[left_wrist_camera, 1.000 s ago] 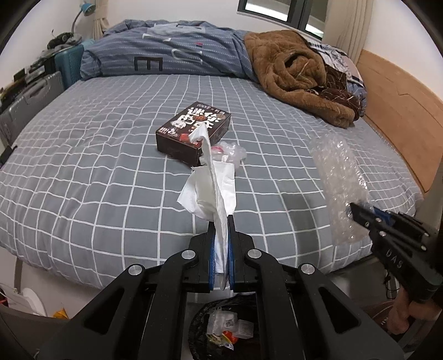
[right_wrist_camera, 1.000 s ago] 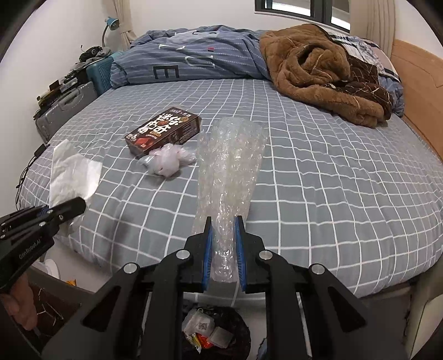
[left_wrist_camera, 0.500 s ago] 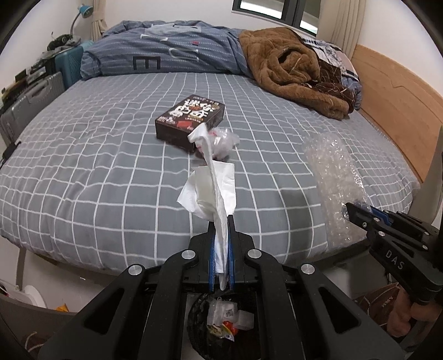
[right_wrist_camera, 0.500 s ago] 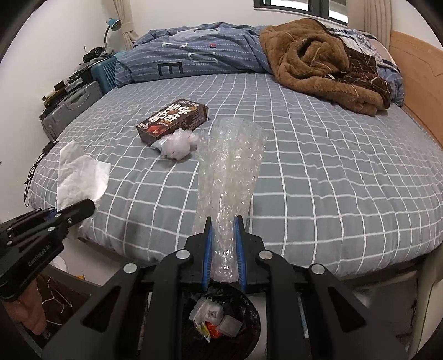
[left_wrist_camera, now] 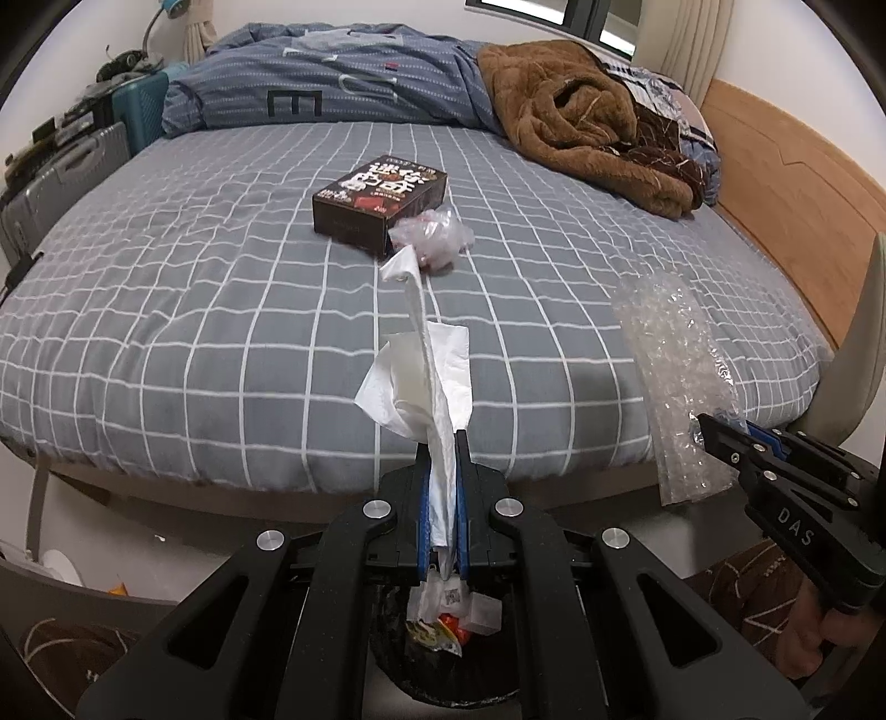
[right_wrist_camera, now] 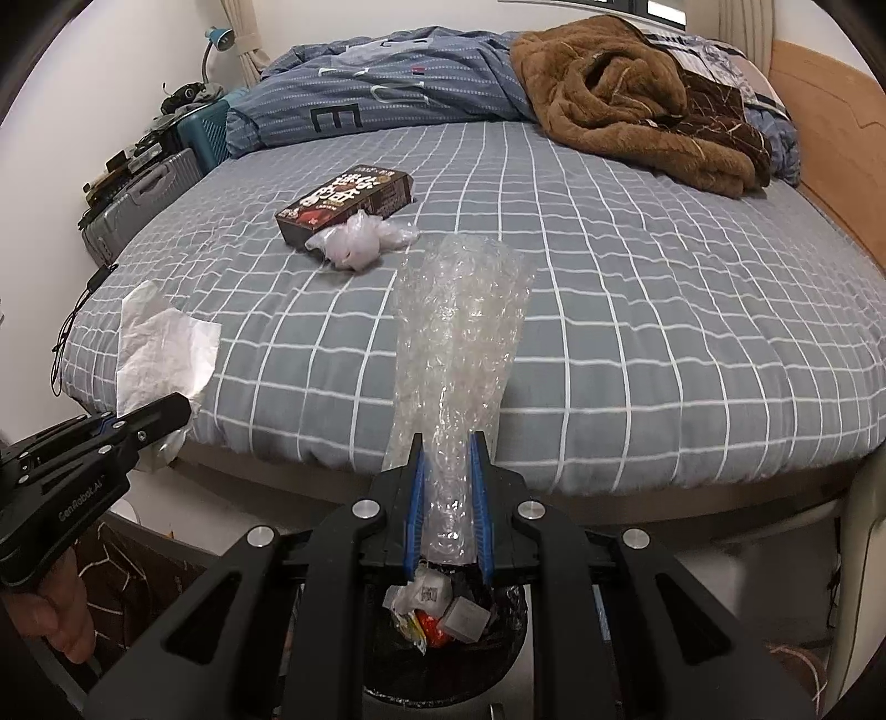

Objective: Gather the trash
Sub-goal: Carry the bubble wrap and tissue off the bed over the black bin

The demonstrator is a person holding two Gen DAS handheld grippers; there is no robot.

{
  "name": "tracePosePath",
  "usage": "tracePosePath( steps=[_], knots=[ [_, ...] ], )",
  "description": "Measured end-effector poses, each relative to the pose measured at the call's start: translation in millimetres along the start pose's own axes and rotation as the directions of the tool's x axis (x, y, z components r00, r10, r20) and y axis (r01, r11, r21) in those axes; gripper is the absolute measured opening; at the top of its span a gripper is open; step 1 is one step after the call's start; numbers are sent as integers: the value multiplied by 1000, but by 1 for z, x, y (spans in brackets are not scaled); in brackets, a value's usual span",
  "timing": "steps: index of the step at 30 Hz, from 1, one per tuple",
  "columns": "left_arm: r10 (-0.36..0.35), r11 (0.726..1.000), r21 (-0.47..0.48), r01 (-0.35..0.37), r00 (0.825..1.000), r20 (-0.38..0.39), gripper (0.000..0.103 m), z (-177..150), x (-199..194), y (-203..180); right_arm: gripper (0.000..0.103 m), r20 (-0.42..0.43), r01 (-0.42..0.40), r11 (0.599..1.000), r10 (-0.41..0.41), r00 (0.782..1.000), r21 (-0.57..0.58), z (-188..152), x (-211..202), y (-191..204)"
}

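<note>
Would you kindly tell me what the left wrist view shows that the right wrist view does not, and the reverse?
Only the left wrist view shows the tissue edge-on between the left gripper jaws, with the right gripper from the side. Only the right wrist view shows the bubble wrap head-on in its own jaws, and the blue lamp. Both show the brown box, the crumpled bag beside it, and the bin below.

Both wrist views look forward along their fingers, close above the bin (left_wrist_camera: pixel 443 653), facing across the bed (right_wrist_camera: pixel 637 310), sharing bed, box (left_wrist_camera: pixel 379 194), bin.
</note>
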State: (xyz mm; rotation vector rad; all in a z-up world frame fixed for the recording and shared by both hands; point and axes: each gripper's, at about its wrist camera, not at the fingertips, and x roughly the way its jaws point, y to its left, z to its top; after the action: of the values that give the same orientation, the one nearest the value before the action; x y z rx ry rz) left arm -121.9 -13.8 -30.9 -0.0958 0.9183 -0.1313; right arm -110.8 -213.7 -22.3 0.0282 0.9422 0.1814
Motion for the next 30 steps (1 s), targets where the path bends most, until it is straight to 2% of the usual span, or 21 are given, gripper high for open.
tracePosePath(
  steps=[18, 30],
  knots=[
    [1, 1000, -10, -2, 997, -79, 6, -47, 8, 5, 15, -82, -10, 1000, 10, 997, -4, -45, 2, 1],
    [0, 1000, -15, -2, 989, -151, 6, -83, 22, 5, 15, -186, -13, 1000, 16, 982, 15, -89, 25, -4]
  ],
)
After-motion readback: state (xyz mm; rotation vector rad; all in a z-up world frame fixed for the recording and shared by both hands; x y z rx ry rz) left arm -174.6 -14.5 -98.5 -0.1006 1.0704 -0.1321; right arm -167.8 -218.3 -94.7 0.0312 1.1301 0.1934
